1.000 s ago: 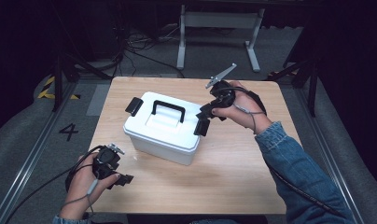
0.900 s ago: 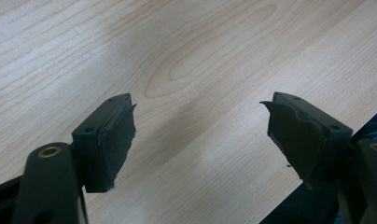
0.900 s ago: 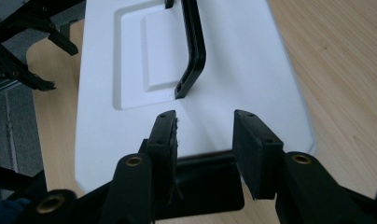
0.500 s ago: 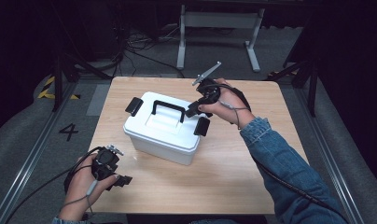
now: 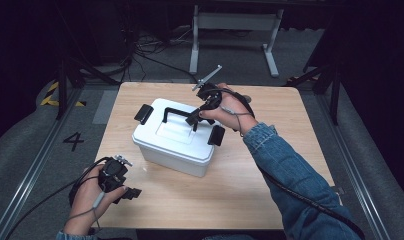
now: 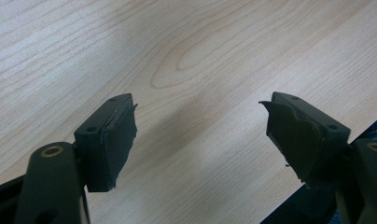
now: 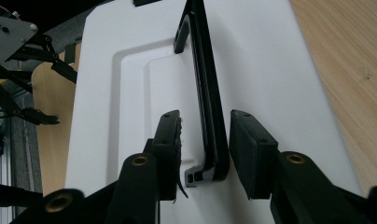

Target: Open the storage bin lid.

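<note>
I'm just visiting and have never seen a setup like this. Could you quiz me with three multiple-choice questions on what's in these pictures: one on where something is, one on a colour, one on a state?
1. Where is the right gripper?
A. At the box's handle
B. On the floor
C. At the table's near left corner

2. What colour is the box?
A. Red
B. White
C. Green

3. How does the left gripper stand?
A. Shut on a latch
B. Shut on the handle
C. Open, holding nothing

Answers:
1. A: its jaws straddle the black handle.
2. B: body and lid are white, fittings black.
3. C: its jaws gape over bare table.
</note>
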Action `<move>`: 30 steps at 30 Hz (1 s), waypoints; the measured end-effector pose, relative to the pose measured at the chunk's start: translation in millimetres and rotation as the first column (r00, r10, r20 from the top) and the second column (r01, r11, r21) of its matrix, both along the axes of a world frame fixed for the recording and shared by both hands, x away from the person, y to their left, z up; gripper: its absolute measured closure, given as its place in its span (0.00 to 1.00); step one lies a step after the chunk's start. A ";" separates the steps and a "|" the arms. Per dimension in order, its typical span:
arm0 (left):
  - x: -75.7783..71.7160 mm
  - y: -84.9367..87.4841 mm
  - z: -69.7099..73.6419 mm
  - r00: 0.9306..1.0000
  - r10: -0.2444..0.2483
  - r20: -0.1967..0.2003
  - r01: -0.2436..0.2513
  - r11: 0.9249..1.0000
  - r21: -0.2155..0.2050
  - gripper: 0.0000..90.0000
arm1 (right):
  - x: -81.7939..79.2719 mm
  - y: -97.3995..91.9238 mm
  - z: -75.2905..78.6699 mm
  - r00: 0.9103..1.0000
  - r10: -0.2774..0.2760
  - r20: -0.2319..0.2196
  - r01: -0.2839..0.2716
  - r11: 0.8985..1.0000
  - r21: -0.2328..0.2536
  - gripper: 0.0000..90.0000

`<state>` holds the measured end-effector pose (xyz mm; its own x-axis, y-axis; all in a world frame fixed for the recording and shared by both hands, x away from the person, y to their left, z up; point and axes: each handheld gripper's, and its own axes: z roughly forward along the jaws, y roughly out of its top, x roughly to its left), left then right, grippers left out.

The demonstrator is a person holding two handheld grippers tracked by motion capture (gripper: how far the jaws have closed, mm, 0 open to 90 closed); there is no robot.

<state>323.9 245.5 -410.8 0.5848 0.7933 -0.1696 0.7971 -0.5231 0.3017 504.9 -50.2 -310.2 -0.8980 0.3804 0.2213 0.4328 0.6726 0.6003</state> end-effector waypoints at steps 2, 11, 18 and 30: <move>0.1 0.0 0.0 1.000 -0.004 0.000 0.004 1.000 0.000 0.28 | 1.5 3.2 -0.9 1.000 0.001 0.000 -0.001 1.000 -0.006 0.73; -0.6 -1.3 0.1 1.000 -0.020 0.000 0.020 1.000 -0.001 0.28 | 0.4 14.7 -3.6 0.999 0.040 0.021 -0.039 0.998 -0.047 0.88; -0.4 -2.1 -0.5 1.000 -0.024 -0.001 0.024 1.000 -0.004 0.28 | -4.6 18.7 0.0 0.997 0.078 0.030 -0.076 0.995 -0.060 0.94; 0.3 -0.6 -0.2 1.000 -0.026 0.008 0.026 1.000 0.002 0.28 | -7.6 20.3 3.3 0.991 0.107 0.080 -0.103 0.993 -0.052 0.94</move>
<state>324.2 244.9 -411.1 0.6063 0.7782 -0.1634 0.7810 -0.5441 0.3067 497.3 -29.9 -306.9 -0.9479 0.2912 0.1289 0.3087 0.7405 0.5970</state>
